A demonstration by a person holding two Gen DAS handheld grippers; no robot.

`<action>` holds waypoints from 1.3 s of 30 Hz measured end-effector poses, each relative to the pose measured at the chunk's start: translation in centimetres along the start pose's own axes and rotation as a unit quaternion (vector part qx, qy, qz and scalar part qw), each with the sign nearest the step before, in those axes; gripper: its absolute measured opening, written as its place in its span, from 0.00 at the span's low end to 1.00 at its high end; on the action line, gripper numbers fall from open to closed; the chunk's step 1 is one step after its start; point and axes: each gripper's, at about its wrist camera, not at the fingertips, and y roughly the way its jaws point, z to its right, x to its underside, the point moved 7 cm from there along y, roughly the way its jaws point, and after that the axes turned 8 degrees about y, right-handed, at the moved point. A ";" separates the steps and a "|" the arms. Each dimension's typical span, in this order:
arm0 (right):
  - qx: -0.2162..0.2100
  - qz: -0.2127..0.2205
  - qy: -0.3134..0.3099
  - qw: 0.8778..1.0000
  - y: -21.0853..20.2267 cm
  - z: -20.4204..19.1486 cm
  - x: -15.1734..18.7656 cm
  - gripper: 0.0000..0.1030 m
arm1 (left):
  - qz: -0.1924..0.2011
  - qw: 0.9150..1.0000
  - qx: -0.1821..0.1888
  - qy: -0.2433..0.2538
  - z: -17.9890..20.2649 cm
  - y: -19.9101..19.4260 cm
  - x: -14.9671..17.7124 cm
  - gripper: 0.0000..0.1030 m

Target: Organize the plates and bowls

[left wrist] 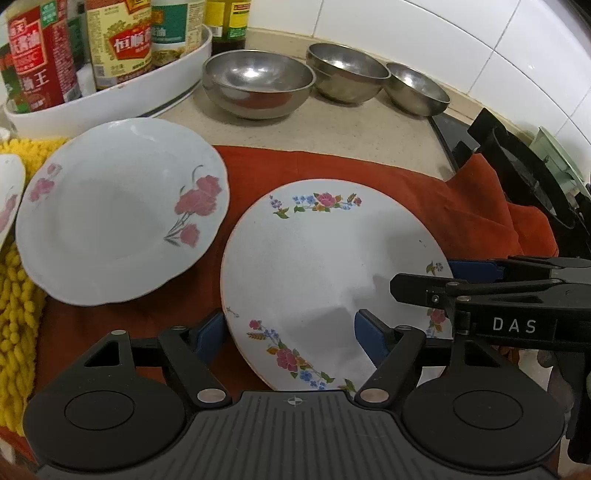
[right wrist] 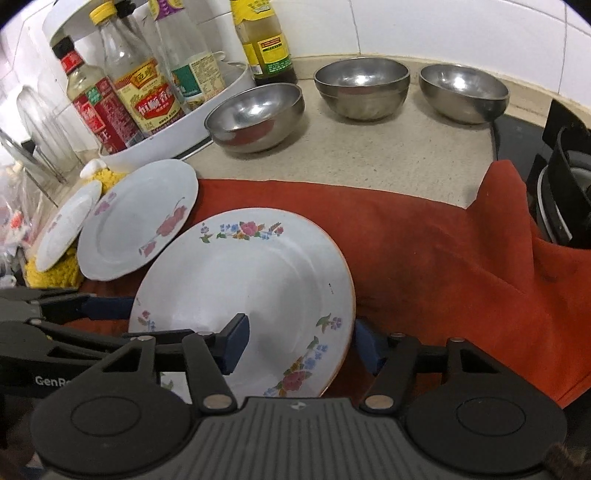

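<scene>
A white plate with small coloured flowers lies on the red cloth. My left gripper is open, its fingers straddling the plate's near left rim. My right gripper is open, straddling the plate's right rim; it shows in the left wrist view at the plate's right edge. A white plate with pink flowers lies to the left. A smaller plate lies further left. Three steel bowls stand behind.
A white tray with several sauce bottles stands at the back left. A yellow mat lies under the left plates. A black stove is at the right, tiled wall behind.
</scene>
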 end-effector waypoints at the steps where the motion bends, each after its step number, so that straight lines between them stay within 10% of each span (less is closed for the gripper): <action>1: -0.003 -0.002 -0.002 1.000 0.0 -0.2 0.0 0.56 | -0.001 1.000 -0.004 0.001 -0.1 -0.2 0.1 0.78; 24: -0.024 0.017 -0.046 0.998 -1.5 -2.6 -1.9 0.56 | 0.022 0.999 -0.016 -0.033 -3.6 -3.3 0.8 0.82; 39: -0.056 0.013 -0.108 0.993 2.9 -9.8 -5.3 0.56 | 0.046 0.985 -0.058 -0.155 -12.3 -5.1 1.2 0.84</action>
